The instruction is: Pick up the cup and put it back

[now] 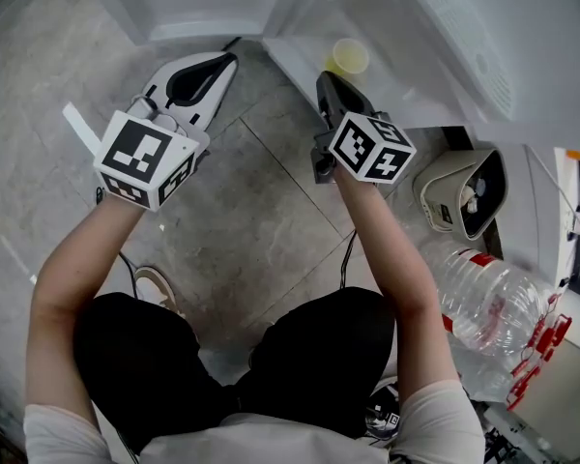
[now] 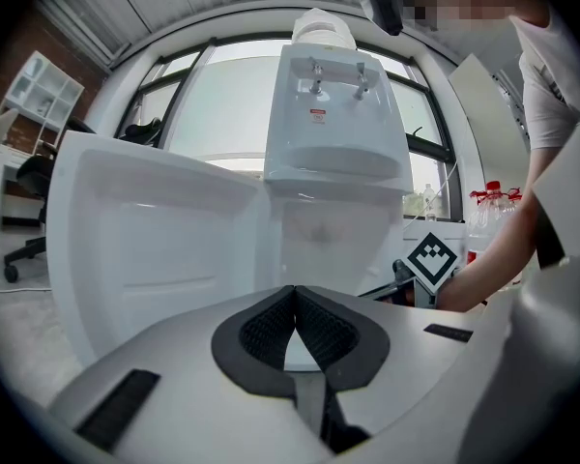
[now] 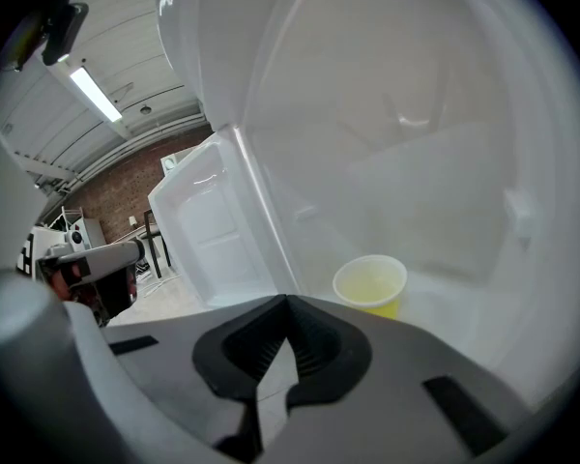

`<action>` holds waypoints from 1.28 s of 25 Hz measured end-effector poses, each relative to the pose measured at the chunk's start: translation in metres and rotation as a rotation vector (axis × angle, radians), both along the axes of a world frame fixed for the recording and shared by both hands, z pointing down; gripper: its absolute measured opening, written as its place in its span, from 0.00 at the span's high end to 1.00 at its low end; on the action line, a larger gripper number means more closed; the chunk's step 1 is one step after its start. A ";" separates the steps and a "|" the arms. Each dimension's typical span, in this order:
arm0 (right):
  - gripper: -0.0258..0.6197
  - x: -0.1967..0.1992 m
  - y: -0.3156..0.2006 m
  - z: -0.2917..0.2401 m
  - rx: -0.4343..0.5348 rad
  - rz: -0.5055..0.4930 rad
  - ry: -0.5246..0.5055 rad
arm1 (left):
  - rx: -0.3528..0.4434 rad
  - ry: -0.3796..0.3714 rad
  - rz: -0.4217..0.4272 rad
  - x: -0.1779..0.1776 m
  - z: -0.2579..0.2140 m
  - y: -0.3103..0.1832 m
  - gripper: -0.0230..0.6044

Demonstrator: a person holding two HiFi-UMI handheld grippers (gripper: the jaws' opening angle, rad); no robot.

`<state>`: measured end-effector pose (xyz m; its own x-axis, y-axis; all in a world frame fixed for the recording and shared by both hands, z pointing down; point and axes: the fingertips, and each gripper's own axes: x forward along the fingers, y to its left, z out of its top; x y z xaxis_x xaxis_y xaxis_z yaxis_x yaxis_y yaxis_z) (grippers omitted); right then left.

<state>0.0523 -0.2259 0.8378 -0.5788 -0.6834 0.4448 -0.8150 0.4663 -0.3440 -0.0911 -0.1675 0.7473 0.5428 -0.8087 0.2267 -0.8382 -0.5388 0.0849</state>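
yellow cup (image 1: 350, 57) just ahead of closed right gripper (image 1: 326, 78), forearm (image 1: 387, 249) outstretched

Cabinet (image 3: 425, 143) mouth free before cup (image 3: 369, 283); open door (image 3: 208, 230) alongside.

Cup (image 3: 370, 285) seemingly inside open cabinet (image 3: 420, 95).

We see one small yellow cup (image 1: 350, 57), its round rim paler than its wall. It stands upright, mouth up, on the white floor of an open white compartment (image 3: 474, 303), towards the side where the door (image 3: 208, 225) hangs open. It stands free. We cannot tell whether it holds anything.
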 end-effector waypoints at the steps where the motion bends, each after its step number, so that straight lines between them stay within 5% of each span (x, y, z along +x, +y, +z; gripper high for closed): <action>1: 0.93 -0.001 -0.002 -0.005 0.002 -0.008 0.006 | -0.004 0.010 0.008 0.005 -0.003 -0.003 0.93; 7: 0.93 -0.021 -0.010 -0.049 0.003 -0.015 0.006 | -0.004 0.051 0.006 0.029 -0.046 -0.016 0.93; 16: 0.93 -0.020 0.056 -0.115 -0.084 0.017 0.074 | -0.176 0.014 -0.032 0.012 -0.104 0.050 0.93; 20: 0.93 -0.011 0.084 -0.165 -0.154 0.066 0.022 | -0.205 -0.002 -0.061 0.008 -0.144 0.070 0.93; 32: 0.93 0.001 0.124 -0.344 -0.090 0.050 0.147 | -0.249 -0.045 -0.018 0.025 -0.291 0.090 0.93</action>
<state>0.0529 -0.1024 0.4934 -0.4694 -0.6632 0.5829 -0.8809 0.3971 -0.2575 -0.0665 -0.0773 0.4564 0.5134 -0.7345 0.4437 -0.8535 -0.4906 0.1755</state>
